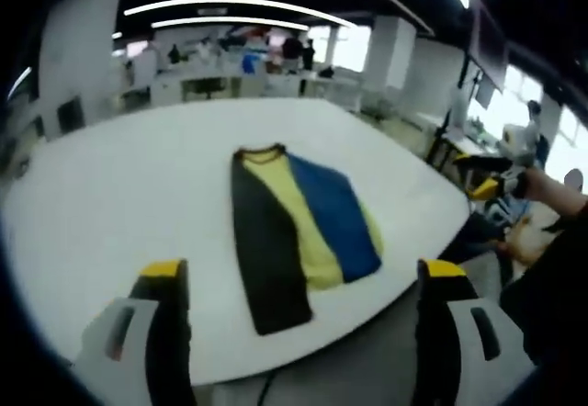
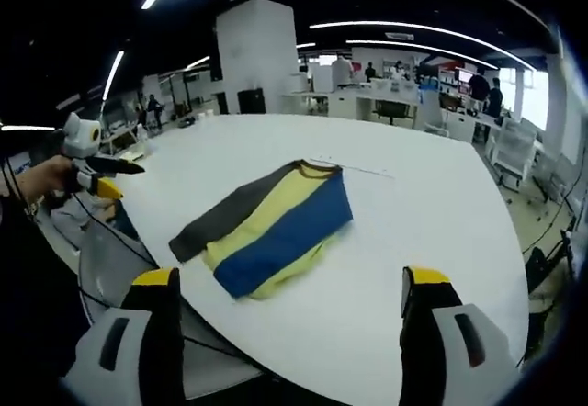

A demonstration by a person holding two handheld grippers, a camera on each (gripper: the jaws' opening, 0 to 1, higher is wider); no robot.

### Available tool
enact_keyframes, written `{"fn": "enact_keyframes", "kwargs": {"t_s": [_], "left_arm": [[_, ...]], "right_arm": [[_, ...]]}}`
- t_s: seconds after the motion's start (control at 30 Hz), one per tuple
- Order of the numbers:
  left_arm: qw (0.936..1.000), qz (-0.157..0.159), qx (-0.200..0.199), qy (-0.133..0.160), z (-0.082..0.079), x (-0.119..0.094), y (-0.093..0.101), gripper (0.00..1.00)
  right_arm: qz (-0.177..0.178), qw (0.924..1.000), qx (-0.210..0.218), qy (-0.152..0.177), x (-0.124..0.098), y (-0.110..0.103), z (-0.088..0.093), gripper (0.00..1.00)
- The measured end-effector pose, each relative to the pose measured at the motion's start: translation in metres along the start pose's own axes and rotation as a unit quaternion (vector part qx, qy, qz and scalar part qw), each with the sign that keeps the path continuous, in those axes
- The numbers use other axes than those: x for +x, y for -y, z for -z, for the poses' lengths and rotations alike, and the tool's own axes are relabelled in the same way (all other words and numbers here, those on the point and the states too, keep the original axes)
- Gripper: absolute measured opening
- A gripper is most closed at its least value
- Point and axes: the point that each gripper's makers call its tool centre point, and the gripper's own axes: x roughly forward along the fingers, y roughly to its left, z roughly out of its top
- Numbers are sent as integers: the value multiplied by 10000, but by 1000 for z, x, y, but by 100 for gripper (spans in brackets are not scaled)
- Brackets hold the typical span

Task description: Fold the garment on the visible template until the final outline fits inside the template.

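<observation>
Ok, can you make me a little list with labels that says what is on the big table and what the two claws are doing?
table: white table, large and round-edged
garment: folded garment lying flat on the table, near its edge
colours: dark grey, yellow and blue bands
template: cannot make one out
left claw: left claw open, holding nothing, off the cloth
right claw: right claw open, holding nothing, off the cloth
background: office with desks and people far away

A white table (image 1: 119, 195) carries one folded garment (image 1: 299, 227), apparently lying flat, in dark, yellow and blue.
</observation>
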Motion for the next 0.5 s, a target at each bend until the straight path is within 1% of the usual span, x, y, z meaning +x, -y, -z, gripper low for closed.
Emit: {"fn": "enact_keyframes", "kwargs": {"t_s": [0.1, 0.23, 0.33, 0.5], "left_arm": [[9999, -22, -96, 28, 0, -3, -4, 99], [10000, -48, -73, 33, -1, -3, -6, 99], [10000, -19, -85, 27, -2, -1, -5, 99], [10000, 28, -37, -11, -2, 2, -1, 99]], "right_arm": [[-66, 10000, 57, 4, -1, -3, 2, 100], [-28, 10000, 72, 6, -1, -4, 3, 100], [-31, 9999, 96, 52, 2, -6, 2, 100], [-76, 10000, 60, 9, 7, -10, 2, 100]]}}
